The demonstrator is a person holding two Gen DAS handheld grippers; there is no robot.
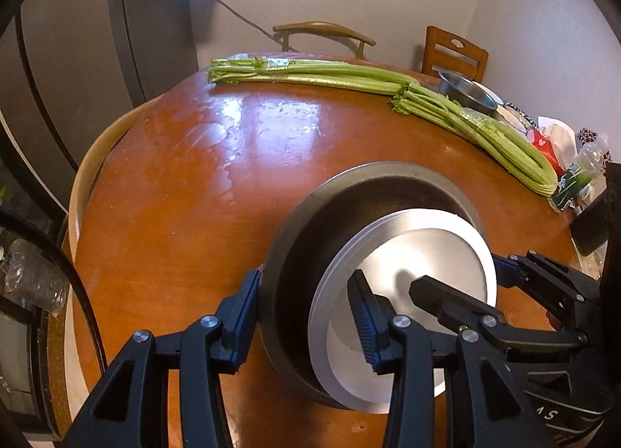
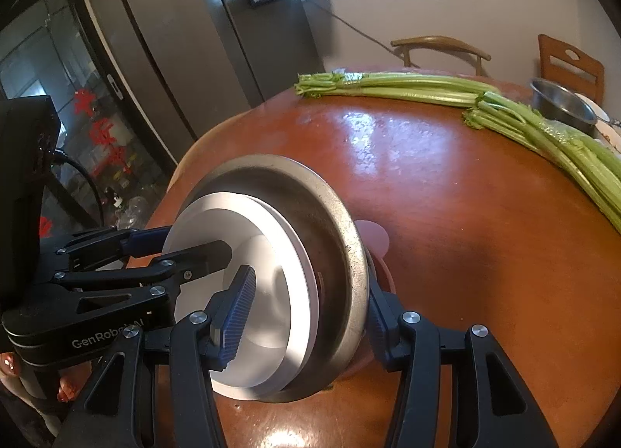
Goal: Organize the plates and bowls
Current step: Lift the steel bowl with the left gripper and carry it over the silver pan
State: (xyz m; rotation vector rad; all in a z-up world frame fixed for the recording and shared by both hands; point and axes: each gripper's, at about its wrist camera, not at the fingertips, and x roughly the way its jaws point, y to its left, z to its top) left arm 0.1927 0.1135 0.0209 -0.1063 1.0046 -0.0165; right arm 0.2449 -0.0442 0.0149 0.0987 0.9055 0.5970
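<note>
Nearest the lens, blue ribbed pads of the left hand-held gripper (image 1: 310, 316) clamped across the near wall of a large steel bowl (image 1: 310, 223), one finger outside, one inside against the white plates (image 1: 427, 265) nested in it. Opposite wall pinched the same way by the right hand-held gripper (image 2: 310, 316), probably because bowl and stack together sit too wide and heavy for one grip. Bowl tilted, at or just above the orange table (image 1: 240, 160), well short of the celery (image 1: 318, 73) and small steel bowl (image 1: 467, 92) at the far edge.
</note>
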